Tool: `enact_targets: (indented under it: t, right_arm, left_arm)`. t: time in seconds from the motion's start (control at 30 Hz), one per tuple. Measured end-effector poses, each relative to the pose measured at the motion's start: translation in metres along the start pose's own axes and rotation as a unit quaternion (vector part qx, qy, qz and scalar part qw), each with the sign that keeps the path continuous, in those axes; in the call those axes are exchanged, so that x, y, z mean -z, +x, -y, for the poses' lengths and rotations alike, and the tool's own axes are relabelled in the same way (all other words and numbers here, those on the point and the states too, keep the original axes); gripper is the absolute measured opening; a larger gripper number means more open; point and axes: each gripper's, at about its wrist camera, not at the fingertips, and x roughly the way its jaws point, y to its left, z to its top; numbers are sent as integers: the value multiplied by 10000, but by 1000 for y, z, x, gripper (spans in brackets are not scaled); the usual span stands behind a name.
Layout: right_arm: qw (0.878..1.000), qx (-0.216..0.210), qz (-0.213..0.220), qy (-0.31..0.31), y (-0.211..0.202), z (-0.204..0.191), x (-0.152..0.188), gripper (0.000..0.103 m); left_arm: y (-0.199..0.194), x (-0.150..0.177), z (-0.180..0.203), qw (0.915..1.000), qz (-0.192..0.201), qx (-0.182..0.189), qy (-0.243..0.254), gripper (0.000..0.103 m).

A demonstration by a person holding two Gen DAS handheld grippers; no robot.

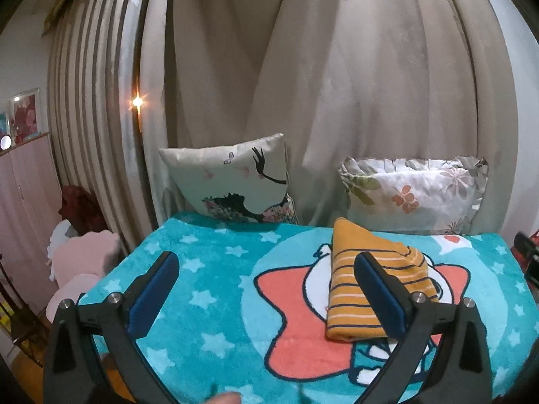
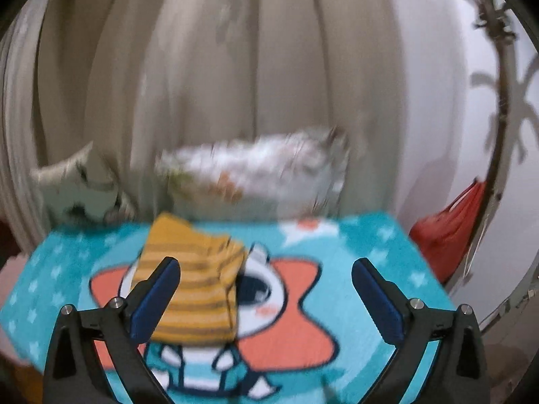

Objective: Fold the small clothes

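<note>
Beige curtains (image 1: 337, 84) hang behind two pillows (image 1: 232, 181); pink cabinet (image 1: 20, 202) left.

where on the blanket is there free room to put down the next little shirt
Bare blanket lies left of the folded striped shirt, out to the left edge below the silhouette pillow. A narrower strip lies right of the shirt. It is crowded at the back, where the shirt nearly meets the floral pillow.

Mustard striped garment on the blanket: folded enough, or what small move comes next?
Probably done: the mustard striped garment lies as a compact folded bundle on the turquoise star-print blanket, and both tongs, left and right, are open and empty. I'd draw both back.
</note>
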Motion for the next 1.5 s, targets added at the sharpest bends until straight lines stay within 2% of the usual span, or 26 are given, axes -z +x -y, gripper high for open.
enact_targets:
  t: [0.03,0.1,0.23,0.4,0.5,0.57,0.63,0.73,0.87,1.03,1.27,1.5]
  right_arm:
    - [9999,19,162,39,0,0,1,103]
    - [9998,102,183,13,6,-1,5,103]
    - [9968,638,-46,-473,24,-10,12,103]
    - [9987,374,-289,-174,33,-5,22,103]
    - [9953,512,-739,-349,53,-11,32,103]
    - [9899,531,-1221,-493,68,-15,41,103]
    - [9883,483,-1397,-388,73,-14,48,103]
    - [9871,407,-1520,-290,77,-13,57,103]
    - [9822,252,-1803,-458,88,-21,67,103]
    - [9760,-55,-2056,-709,95,-45,79,103]
    - [9672,-229,-2341,-957,102,-71,95,103]
    - [9591,-226,-2549,-1211,112,-86,103,103]
  left_arm:
    - [0,-1,1,10000,8,12,19,103]
    - [2,1,4,9999,4,32,113,103]
    - [13,7,10,9982,-470,302,212,103]
    - [25,19,18,9937,-909,586,309,103]
    - [33,26,20,9891,-1195,829,248,103]
    - [39,31,22,9854,-1394,962,165,103]
    - [45,37,22,9822,-1568,1027,113,103]
    - [54,44,21,9788,-1777,1014,75,103]
    - [61,48,19,9757,-1927,1045,9,103]
    - [70,54,20,9713,-2108,1103,41,103]
    - [83,63,16,9653,-2387,1059,0,103]
    - [96,70,13,9590,-2648,1013,-43,103]
